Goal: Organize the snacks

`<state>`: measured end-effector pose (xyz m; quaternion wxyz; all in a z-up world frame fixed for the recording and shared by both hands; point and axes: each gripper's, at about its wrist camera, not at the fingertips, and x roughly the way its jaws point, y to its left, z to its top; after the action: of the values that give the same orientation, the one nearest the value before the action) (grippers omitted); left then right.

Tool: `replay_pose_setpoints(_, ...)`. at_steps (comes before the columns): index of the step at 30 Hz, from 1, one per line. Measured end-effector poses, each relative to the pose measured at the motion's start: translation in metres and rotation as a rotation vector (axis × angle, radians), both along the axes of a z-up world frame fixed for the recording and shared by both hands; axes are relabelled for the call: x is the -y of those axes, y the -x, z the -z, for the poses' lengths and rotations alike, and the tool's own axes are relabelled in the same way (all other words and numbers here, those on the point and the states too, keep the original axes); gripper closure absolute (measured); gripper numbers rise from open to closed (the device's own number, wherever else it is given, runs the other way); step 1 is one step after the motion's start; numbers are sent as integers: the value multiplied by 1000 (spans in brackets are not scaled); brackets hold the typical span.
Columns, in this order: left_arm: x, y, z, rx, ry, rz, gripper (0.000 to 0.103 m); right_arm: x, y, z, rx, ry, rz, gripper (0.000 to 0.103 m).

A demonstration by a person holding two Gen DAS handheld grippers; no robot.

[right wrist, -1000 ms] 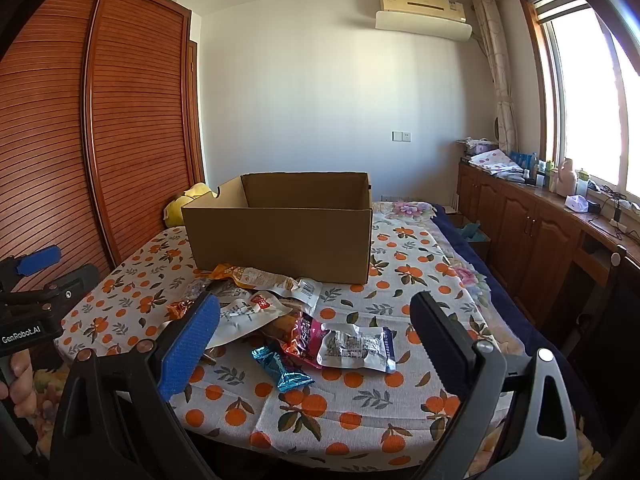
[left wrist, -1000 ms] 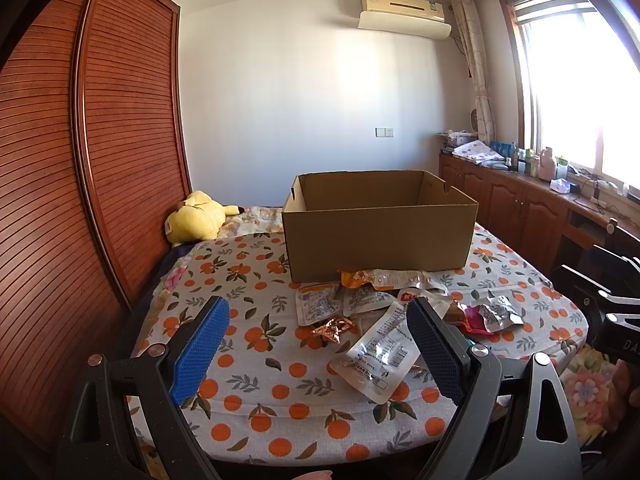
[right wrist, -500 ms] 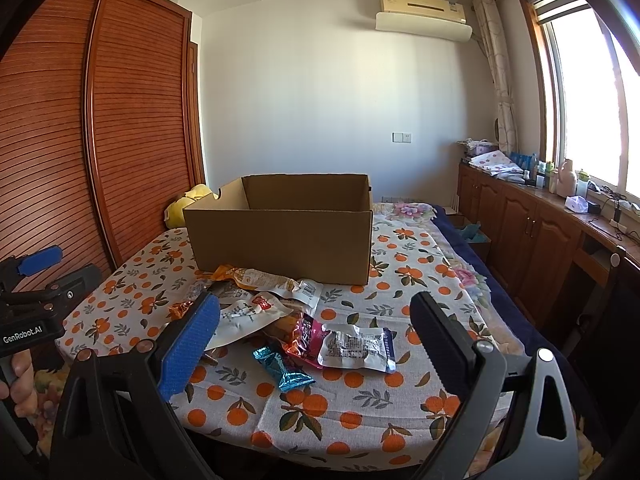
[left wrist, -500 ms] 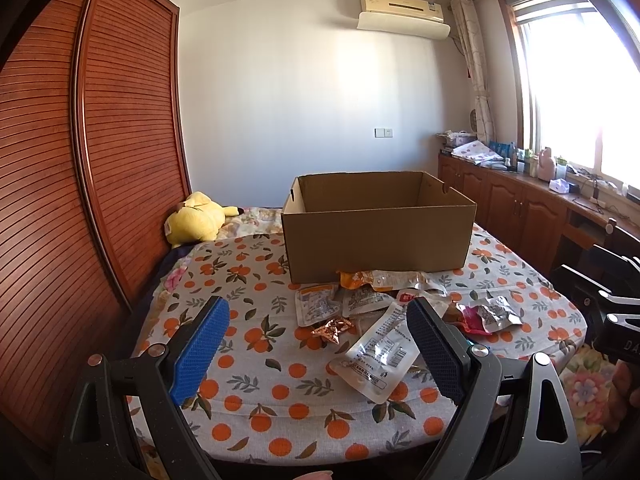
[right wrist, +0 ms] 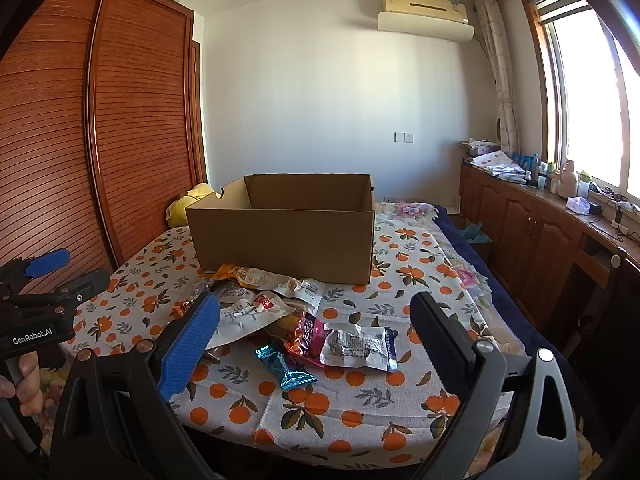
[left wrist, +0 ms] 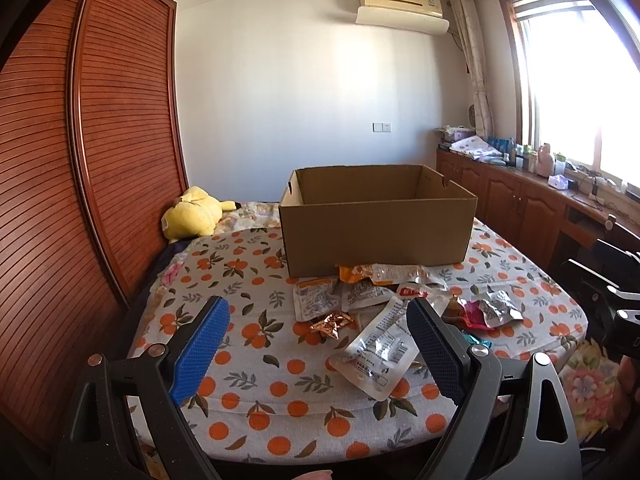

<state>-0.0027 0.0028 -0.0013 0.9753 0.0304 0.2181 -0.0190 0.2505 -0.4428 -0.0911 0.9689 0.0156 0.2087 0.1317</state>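
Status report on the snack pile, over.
Left claw open, empty. Right claw open, empty. Snack packets loose on cloth before the cardboard box. Nothing blocking.

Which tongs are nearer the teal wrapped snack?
Right. The right tongs hang open just above the teal wrapped snack; the left tongs sit further to its left, with the snack peeking out behind their right finger.

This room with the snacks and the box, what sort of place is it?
Most likely a home bedroom: a slatted wooden wardrobe, a wall air conditioner, and a yellow plush toy on what looks like a bed under an orange-print cloth.
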Motion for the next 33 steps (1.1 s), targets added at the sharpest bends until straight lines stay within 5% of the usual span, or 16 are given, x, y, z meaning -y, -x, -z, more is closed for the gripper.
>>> replay_pose_setpoints(33, 31, -98, 32, -225, -80, 220, 12, 27, -90, 61, -250, 55, -111, 14)
